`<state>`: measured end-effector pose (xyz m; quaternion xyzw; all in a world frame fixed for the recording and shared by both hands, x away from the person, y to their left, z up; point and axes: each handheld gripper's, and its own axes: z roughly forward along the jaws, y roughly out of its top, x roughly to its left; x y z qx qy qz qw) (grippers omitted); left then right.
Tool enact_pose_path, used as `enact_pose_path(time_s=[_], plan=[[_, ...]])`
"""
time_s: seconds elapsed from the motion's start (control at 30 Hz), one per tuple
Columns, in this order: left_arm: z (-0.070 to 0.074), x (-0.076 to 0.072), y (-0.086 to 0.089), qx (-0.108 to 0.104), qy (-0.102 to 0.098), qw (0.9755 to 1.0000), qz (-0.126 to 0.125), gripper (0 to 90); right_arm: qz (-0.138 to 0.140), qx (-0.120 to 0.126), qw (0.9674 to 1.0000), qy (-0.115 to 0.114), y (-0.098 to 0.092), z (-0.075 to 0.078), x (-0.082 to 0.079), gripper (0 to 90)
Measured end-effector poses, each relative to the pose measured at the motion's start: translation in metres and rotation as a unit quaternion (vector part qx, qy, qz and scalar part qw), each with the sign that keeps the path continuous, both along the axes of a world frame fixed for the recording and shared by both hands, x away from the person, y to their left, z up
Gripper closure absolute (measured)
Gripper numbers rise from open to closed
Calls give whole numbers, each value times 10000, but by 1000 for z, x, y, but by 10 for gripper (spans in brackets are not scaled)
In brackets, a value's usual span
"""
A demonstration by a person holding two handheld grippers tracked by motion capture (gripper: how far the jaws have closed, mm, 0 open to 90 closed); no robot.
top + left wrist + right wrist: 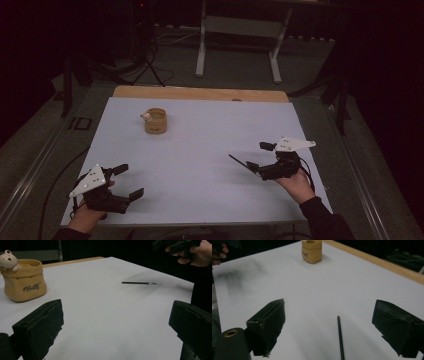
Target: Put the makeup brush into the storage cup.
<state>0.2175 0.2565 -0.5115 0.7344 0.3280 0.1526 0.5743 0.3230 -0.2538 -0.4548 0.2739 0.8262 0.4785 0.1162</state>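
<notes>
There is one bench (200, 165), covered by one white sheet (210, 145). On it stand one tan pouch-shaped pot (155, 121) at the far left, with one small bear figure (8, 258) on its rim, and one thin black stick (138, 283) lying at the near right. Two tongs are in the scene, one at the near left (126, 181) and one at the near right (261, 156), each held by one hand, two hands in all.

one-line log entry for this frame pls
left hand-held gripper: open, empty | right hand-held gripper: open, over pen | pen: flat on table | pouch: upright, far left, untouched
</notes>
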Motion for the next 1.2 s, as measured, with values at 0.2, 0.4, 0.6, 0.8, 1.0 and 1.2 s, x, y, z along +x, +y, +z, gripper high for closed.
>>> enact_pose_path(time_s=[0.2, 0.4, 0.6, 0.8, 1.0, 1.2], plan=[[0, 0, 0, -30, 4, 10000, 1, 0, -71, -294, 9993, 221, 1, -6, 11, 152], [0, 0, -1, -12, 6, 10000, -33, 0, -135, -564, 9972, 473, 1, -19, 19, 185], [-1, 0, 0, -10, 13, 10000, -43, 0, -349, -853, 9927, 778, 0, -31, 26, 209], [-1, 1, -1, -14, 42, 10000, -61, 0, -350, -1278, 9856, 1047, 3, -38, 28, 244], [-1, 0, -1, 1, 43, 10000, -72, 0, -416, -1522, 9807, 1158, 5, -40, 29, 201], [-1, 1, -1, -17, 34, 10000, -63, 0, -287, -1711, 9743, 1439, 5, -42, 31, 311]])
